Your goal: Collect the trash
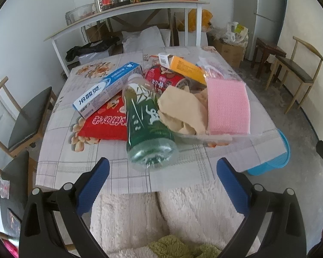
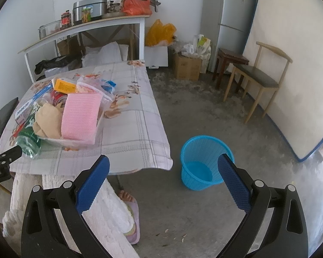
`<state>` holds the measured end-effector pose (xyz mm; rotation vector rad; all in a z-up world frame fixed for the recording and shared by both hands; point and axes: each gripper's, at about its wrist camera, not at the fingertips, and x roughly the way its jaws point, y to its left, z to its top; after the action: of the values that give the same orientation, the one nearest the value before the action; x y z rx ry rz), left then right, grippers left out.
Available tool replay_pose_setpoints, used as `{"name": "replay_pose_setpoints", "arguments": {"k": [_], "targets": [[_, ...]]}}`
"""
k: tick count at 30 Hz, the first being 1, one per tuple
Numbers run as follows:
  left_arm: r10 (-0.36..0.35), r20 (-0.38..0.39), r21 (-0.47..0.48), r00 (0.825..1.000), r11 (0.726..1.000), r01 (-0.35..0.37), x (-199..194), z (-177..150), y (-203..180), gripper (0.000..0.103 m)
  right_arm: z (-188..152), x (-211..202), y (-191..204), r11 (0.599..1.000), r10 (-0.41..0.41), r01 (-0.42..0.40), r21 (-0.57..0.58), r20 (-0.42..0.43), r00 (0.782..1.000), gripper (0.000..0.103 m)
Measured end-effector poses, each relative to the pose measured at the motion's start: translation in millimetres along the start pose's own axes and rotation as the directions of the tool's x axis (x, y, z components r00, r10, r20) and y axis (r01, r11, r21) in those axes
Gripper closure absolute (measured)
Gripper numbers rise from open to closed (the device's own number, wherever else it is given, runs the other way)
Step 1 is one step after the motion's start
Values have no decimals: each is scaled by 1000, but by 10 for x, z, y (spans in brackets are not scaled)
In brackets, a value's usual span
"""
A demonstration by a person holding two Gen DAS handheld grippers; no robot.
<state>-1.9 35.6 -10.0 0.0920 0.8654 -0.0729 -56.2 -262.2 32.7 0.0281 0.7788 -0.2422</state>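
Both sets of jaws stand spread wide and hold nothing: the left gripper (image 1: 162, 172) at the bottom of its frame, just short of the bottle (image 1: 147, 126) lying base-first at centre, the right gripper (image 2: 164, 172) low in its own view, beside the blue bin (image 2: 204, 161) on the floor. To do this step well, I would run the left jaws straight forward so they straddle the bottle's ribbed base, then close across its width, since the round plastic may roll or slip. The rest of the heap on the tabletop (image 1: 75, 163), the toothpaste box (image 1: 105, 88), red packet (image 1: 106, 124) and pink cloth (image 1: 227, 105), fills mid-frame behind it.
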Motion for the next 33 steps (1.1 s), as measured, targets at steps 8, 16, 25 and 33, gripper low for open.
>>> {"name": "replay_pose_setpoints", "arguments": {"k": [8,16,25,33], "targets": [[-40,41,-11,998,999,40,-28,154,289,6,267,180,155,987,161,-160,21,-36,986,8],[-88,38,-43,995,995,89,65,409,624,6,551,228,355,991,134,-134,17,-6,991,8],[-176,78,-47,981,983,180,182,476,840,6,746,200,604,980,178,-170,-100,80,981,8],[-289,167,-65,943,951,303,225,534,1029,6,903,328,849,959,277,-274,-69,42,960,8]]}}
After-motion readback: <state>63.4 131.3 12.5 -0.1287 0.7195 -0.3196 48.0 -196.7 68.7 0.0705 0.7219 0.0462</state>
